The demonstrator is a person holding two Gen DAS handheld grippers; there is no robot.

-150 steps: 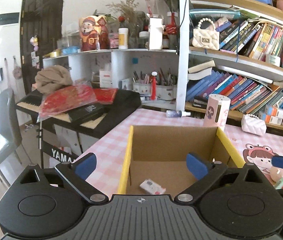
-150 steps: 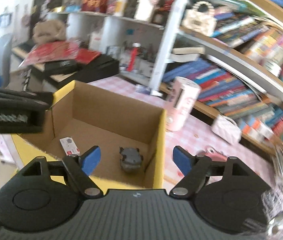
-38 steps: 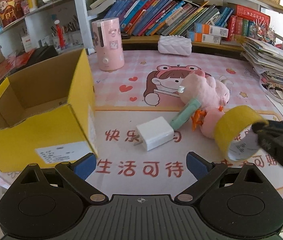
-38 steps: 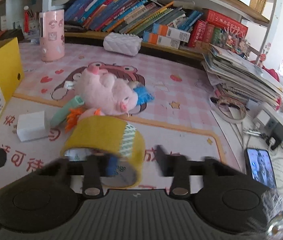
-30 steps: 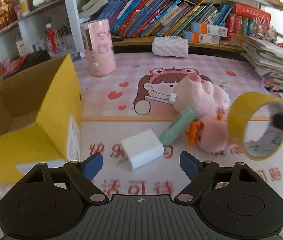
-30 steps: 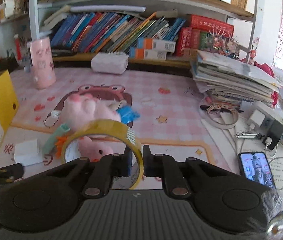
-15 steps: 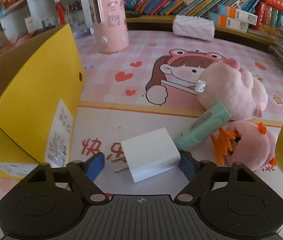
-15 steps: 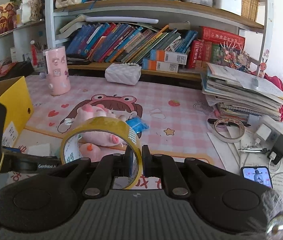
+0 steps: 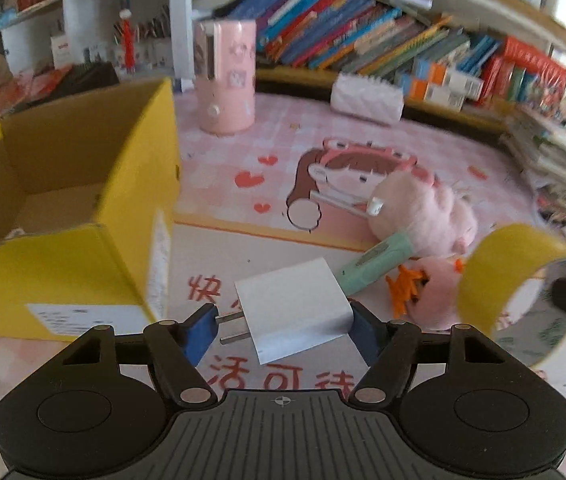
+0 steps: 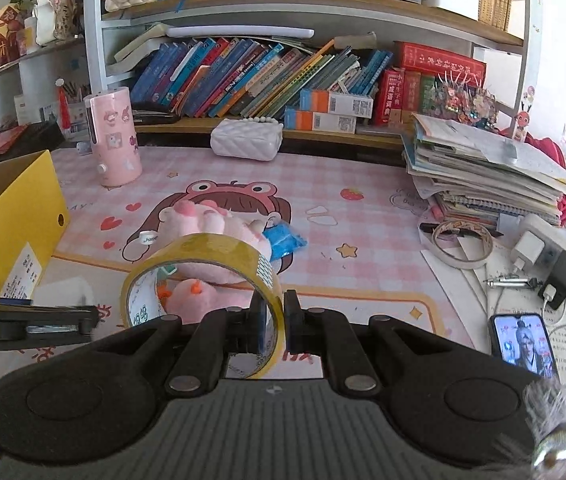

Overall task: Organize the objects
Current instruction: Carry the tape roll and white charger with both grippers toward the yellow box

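Note:
A white plug charger point(image 9: 295, 308) lies on the pink mat, prongs pointing left, between the blue pads of my left gripper point(image 9: 283, 330). The jaws are closing; the right pad touches the charger's side and the left pad sits at the prong tips. The open yellow cardboard box point(image 9: 63, 256) stands to the left. My right gripper point(image 10: 274, 320) is shut on the wall of a yellow tape roll point(image 10: 211, 252), held above the mat. In the left wrist view the tape roll point(image 9: 495, 264) hangs at the right.
A pink plush toy point(image 9: 423, 208) and a green pen-shaped thing point(image 9: 375, 264) lie just beyond the charger. A blue packet point(image 10: 283, 240), pink cup point(image 10: 113, 140), white pouch point(image 10: 247, 140), paper stack point(image 10: 483, 172), tape ring point(image 10: 463, 244), power strip point(image 10: 563, 264) and phone point(image 10: 523, 340) surround the mat.
The left gripper came down to the charger and its jaws narrowed around it. The right gripper clamped the tape roll and lifted it off the mat.

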